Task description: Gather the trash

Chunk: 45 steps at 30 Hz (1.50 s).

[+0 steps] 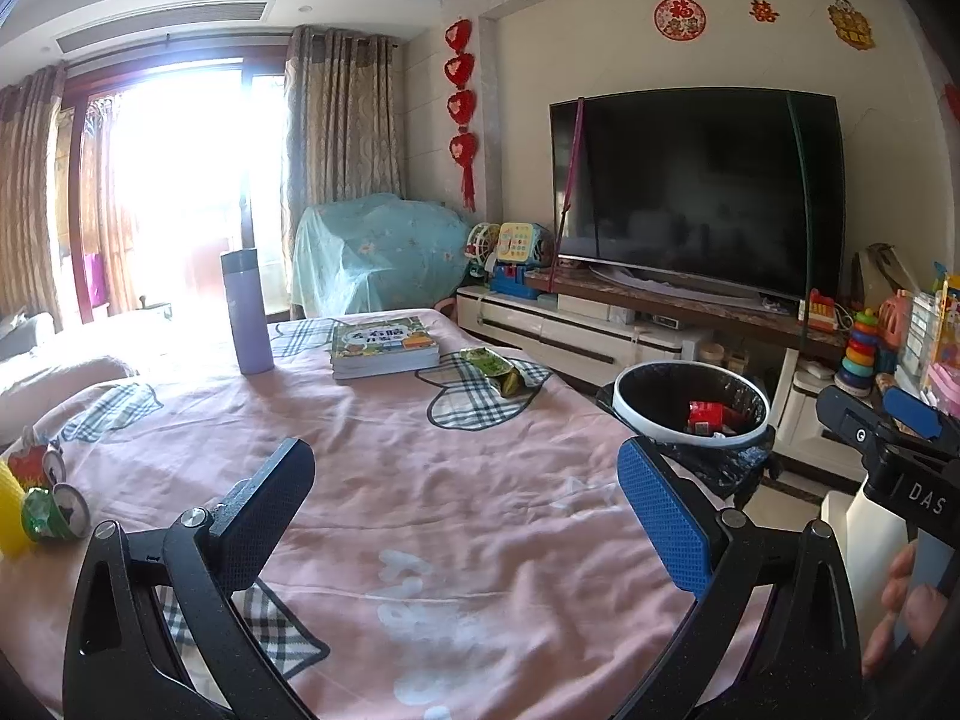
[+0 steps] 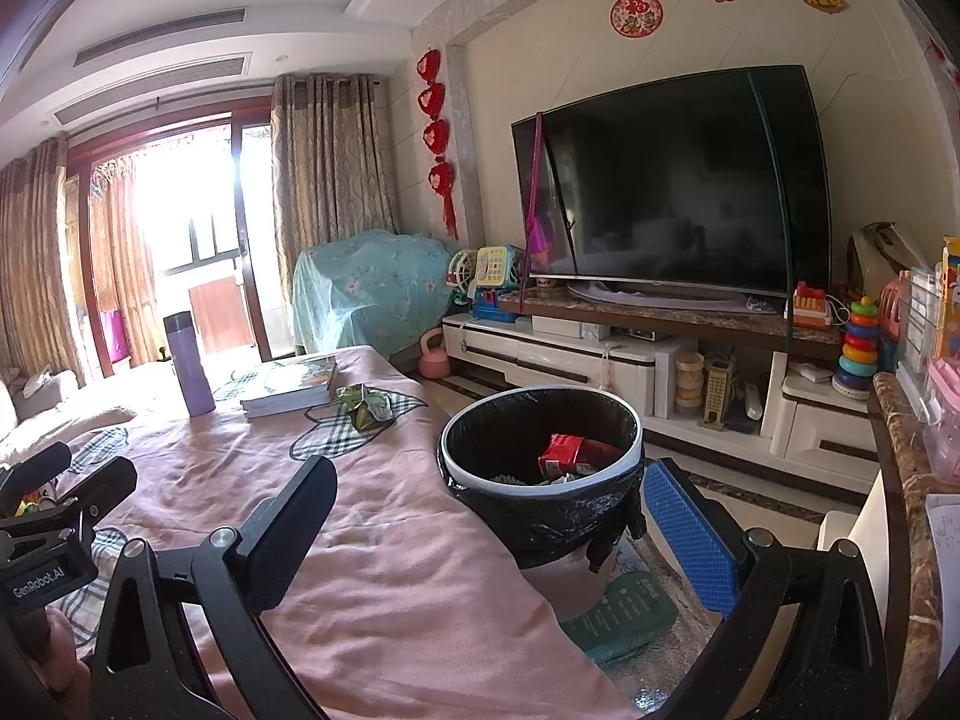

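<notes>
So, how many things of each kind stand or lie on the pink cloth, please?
Purple bottle: 1
Stack of books: 1
Green snack wrapper: 1
Crushed cans, one green and one red: 2
Yellow item, cut off by the picture's edge, kind unclear: 1
Total: 6

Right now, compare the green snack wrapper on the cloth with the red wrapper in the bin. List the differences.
1. The green snack wrapper lies on the pink cloth beside the books; the red wrapper sits inside the black-lined bin.
2. One is green and yellow, the other red.
3. The green one remains uncollected; the red one is already binned.

Both are crumpled packaging.
</notes>
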Available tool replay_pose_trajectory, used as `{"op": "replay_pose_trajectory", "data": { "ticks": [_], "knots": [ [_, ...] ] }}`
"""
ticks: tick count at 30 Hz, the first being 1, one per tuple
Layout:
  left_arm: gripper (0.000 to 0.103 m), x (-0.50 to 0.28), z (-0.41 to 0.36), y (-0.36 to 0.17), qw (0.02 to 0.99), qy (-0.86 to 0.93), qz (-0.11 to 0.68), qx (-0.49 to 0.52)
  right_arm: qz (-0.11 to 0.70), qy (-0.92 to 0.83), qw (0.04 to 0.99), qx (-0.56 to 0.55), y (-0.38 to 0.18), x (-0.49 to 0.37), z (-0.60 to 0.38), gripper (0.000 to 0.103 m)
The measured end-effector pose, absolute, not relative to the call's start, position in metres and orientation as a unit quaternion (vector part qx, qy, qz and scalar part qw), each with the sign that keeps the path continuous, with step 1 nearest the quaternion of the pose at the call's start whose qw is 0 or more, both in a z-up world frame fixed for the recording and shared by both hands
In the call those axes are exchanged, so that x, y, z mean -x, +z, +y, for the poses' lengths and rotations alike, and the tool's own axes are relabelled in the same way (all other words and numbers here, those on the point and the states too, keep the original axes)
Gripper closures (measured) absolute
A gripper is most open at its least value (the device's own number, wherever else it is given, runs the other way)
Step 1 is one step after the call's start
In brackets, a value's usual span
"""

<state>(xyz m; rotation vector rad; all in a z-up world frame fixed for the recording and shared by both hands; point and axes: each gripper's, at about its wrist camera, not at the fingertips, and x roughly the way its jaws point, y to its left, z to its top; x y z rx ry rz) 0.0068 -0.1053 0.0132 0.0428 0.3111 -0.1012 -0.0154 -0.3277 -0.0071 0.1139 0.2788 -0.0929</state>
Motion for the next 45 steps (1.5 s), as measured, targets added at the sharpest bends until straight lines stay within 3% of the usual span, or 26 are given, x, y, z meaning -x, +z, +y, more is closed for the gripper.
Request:
{"op": "replay_pose_trajectory", "data": {
  "ticks": [45],
  "knots": [
    [0.0, -0.0047, -0.1013, 0.0147, 0.987, -0.046, 0.154, -0.025, 0.136, -0.043, 0.988, -0.055, -0.0047, 0.0143, -0.3216, 0.0]
  ]
}}
